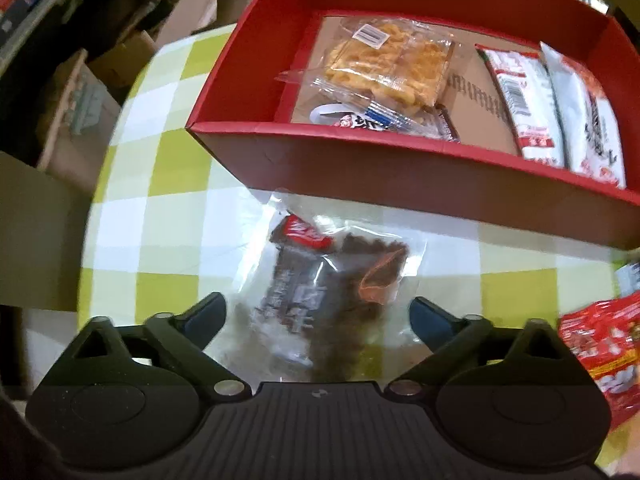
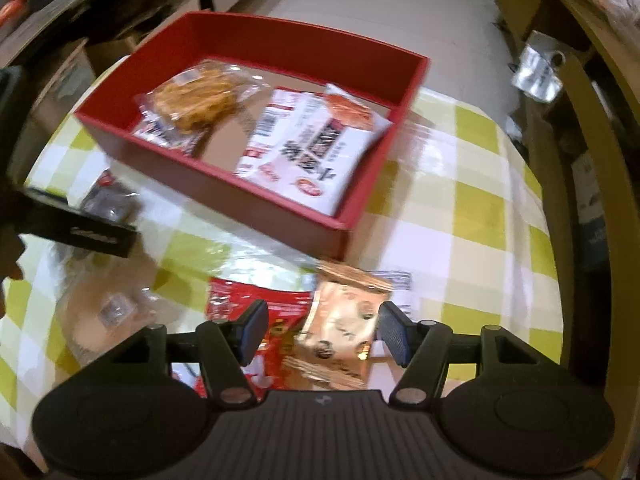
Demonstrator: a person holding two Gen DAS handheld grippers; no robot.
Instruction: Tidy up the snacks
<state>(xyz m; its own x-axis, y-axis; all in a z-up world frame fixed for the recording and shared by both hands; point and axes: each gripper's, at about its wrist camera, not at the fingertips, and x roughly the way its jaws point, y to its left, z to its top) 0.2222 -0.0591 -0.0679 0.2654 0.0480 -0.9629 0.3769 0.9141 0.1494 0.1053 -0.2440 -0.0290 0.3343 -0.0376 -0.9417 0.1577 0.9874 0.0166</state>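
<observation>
A red box [image 1: 360, 160] [image 2: 256, 200] stands on the checked table and holds a clear bag of orange crackers [image 1: 388, 64] [image 2: 192, 100] and white snack packets [image 1: 560, 108] [image 2: 304, 148]. My left gripper [image 1: 318, 322] is open above a clear bag of dark brown snacks [image 1: 328, 292] that lies on the table in front of the box. My right gripper [image 2: 322, 330] is open above an orange snack packet [image 2: 340, 328] that lies beside a red packet [image 2: 256, 300] [image 1: 600, 352]. The left gripper also shows in the right wrist view [image 2: 80, 232], over the dark bag [image 2: 108, 200].
The table has a green and white checked cloth [image 1: 160, 220] [image 2: 460, 220]. A clear flat bag [image 2: 112, 308] lies at the table's left front. Cardboard boxes [image 1: 80, 92] stand on the floor beyond the left edge. A wooden chair [image 2: 592, 160] stands at the right.
</observation>
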